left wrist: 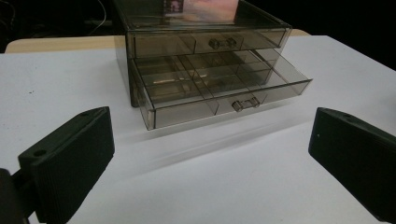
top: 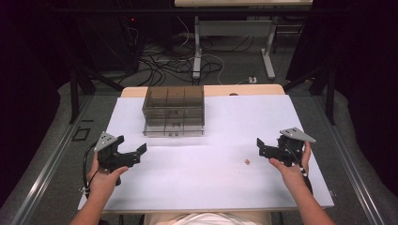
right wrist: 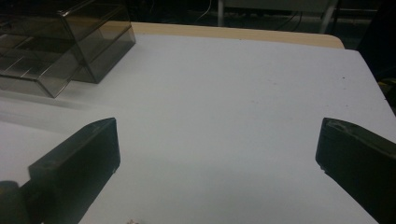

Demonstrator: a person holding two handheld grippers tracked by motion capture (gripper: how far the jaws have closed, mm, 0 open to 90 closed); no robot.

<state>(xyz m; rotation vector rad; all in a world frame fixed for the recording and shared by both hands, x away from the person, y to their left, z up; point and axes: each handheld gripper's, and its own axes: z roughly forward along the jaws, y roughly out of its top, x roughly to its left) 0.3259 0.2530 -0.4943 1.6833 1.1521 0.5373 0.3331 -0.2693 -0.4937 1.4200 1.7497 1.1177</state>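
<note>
A smoky clear two-drawer box [top: 173,110] stands at the back middle of the white table [top: 211,187]. In the left gripper view its lower drawer [left wrist: 261,91] is pulled out, showing divided compartments, and the upper drawer [left wrist: 205,43] is shut. My left gripper [top: 131,143] is held at the front left, open, pointing at the box from a short way off; its jaws [left wrist: 208,126] have nothing between them. My right gripper [top: 259,146] is at the front right, open and empty [right wrist: 217,128]. A tiny tan object [top: 246,161] lies on the table just left of it, also at the bottom edge [right wrist: 133,220].
A wooden strip [top: 244,89] runs along the table's far edge behind the box. Beyond it are desk legs and tangled cables [top: 187,61] on the floor. Metal rails [top: 51,159] flank the table on both sides.
</note>
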